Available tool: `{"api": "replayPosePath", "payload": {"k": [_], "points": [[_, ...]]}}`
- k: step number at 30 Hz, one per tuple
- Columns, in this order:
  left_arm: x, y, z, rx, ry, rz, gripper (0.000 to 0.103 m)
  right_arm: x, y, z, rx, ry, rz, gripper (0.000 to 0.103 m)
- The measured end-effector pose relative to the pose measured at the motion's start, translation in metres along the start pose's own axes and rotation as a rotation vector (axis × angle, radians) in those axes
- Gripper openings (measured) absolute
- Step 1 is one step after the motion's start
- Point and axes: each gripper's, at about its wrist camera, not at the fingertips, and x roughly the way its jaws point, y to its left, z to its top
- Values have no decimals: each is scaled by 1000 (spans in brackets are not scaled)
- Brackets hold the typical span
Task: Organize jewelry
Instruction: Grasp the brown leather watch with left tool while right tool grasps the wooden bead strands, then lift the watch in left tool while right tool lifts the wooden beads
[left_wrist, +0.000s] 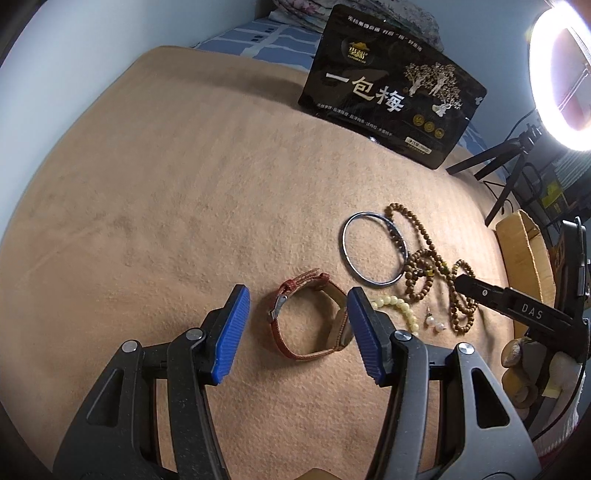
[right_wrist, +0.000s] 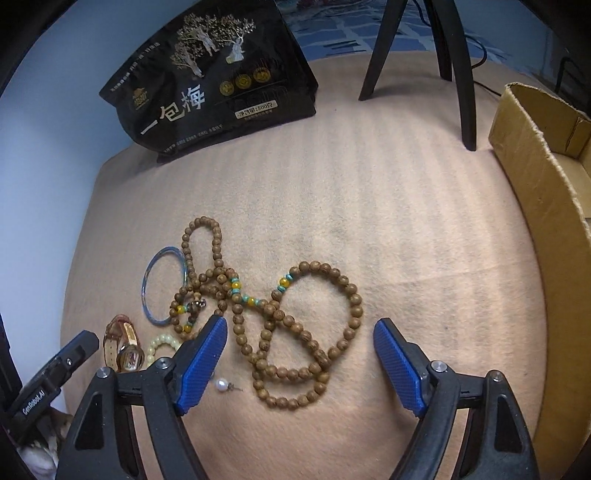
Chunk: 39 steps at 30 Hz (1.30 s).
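Note:
My left gripper (left_wrist: 297, 334) is open, its blue pads either side of a red-strapped watch (left_wrist: 291, 332) lying on the tan cloth. Right of the watch lie a cream bead bracelet (left_wrist: 397, 306), pearl earrings (left_wrist: 436, 324), a silver bangle (left_wrist: 375, 248) and a long wooden bead strand (left_wrist: 432, 262). My right gripper (right_wrist: 301, 360) is open and empty, low over the wooden bead strand (right_wrist: 295, 332). The right wrist view also shows the bangle (right_wrist: 162, 291), the watch (right_wrist: 123, 345), the cream bracelet (right_wrist: 162, 345) and a pearl earring (right_wrist: 222, 384).
A black snack bag (left_wrist: 391, 88) stands at the back of the cloth (left_wrist: 166, 203). A cardboard box (right_wrist: 546, 206) sits at the right edge. Black tripod legs (right_wrist: 465, 74) of a ring light (left_wrist: 565, 74) stand behind it.

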Motion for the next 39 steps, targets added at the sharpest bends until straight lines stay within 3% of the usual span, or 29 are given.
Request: {"api": "replayPosePath", "payload": {"k": [9, 21, 26, 29, 37, 39], "points": [[14, 0, 1, -6, 21, 3, 55, 19, 29, 9, -36, -18, -7, 84], [31, -2, 1, -1, 42, 17, 48, 42, 66, 14, -180, -41, -178, 76], [35, -3, 0, 18, 48, 31, 36, 40, 71, 11, -234, -57, -242, 69], [36, -2, 0, 25, 49, 40, 29, 39, 73, 10, -243, -68, -249, 59], [37, 0, -3, 39, 43, 60, 15, 30, 70, 10, -244, -99, -229, 15], [36, 0, -3, 37, 39, 59, 14, 24, 61, 5, -234, -100, -211, 12]]}}
